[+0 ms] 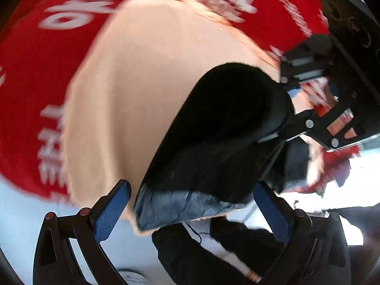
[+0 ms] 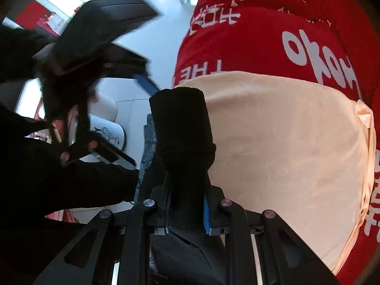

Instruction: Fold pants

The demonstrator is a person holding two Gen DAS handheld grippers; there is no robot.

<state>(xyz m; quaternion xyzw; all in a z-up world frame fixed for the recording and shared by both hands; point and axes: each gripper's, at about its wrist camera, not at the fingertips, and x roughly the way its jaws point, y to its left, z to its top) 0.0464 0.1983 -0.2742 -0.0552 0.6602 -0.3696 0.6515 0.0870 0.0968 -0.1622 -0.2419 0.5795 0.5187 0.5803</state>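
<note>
Left wrist view. My left gripper (image 1: 190, 216) stands released, its two blue-padded fingers (image 1: 111, 212) spread wide with nothing between them. Just ahead lie the black, soft-fabric pants (image 1: 220, 130), folded into a thick bundle whose grey inner lining (image 1: 180, 207) shows along the near edge. The bundle rests on a peach-coloured cloth (image 1: 133, 90), near that cloth's right edge, and the cloth in turn covers a red blanket printed with white lettering (image 1: 30, 76). At the right of the view my right gripper (image 1: 294, 116) meets the far end of the pants; motion blur hides its fingertips there. A person's black sleeve (image 1: 213, 251) crosses below, over a white floor.

Right wrist view. My right gripper (image 2: 186, 211) is clenched on the black pants (image 2: 182, 128): the fabric passes between the blue pads (image 2: 206, 216) and extends forward as a rolled bundle. The pants lie along the left edge of the peach cloth (image 2: 285, 154), with the grey lining (image 2: 148, 147) hanging over that edge. The red lettered blanket (image 2: 261, 35) borders the cloth at the far and right sides. To the left, the left gripper (image 2: 104, 54) appears blurred and apart from the pants, held by a hand in a black sleeve (image 2: 59, 178); I cannot tell its finger spacing from here.
</note>
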